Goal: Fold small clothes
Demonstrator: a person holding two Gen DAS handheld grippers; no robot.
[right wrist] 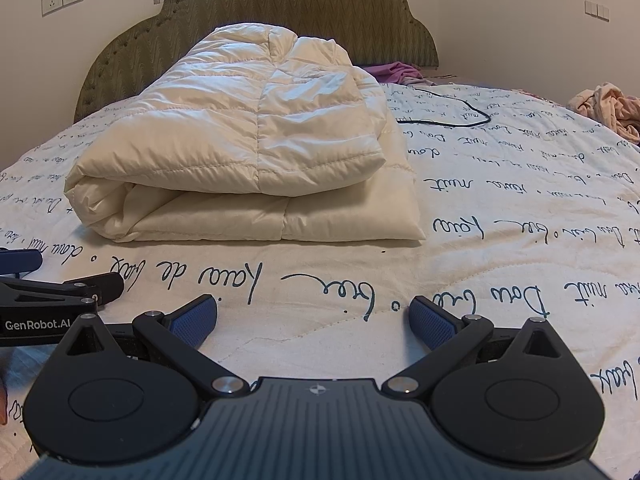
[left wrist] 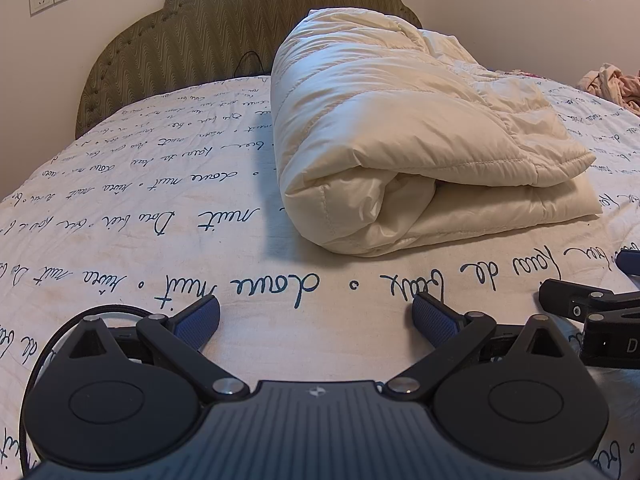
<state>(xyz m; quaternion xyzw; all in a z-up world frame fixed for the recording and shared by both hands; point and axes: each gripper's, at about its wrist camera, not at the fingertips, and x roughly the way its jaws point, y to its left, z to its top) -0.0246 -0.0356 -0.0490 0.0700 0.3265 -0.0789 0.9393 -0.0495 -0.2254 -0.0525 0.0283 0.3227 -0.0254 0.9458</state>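
A folded cream puffer jacket [right wrist: 256, 148] lies on the bed [right wrist: 500, 216], in front of the headboard [right wrist: 280, 8]. Near of the jacket, apart from it, the left hand-held gripper [left wrist: 316, 316] and right hand-held gripper [right wrist: 312, 316] both hover spread, holding nothing.

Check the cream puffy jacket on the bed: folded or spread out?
Folded. The cream puffy jacket lies in stacked layers, with a rounded fold at its near left end and an upper layer over a flat lower one.

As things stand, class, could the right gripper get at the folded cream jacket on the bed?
Probably yes: the right gripper is open, and only bare bedspread lies between it and the folded cream jacket.
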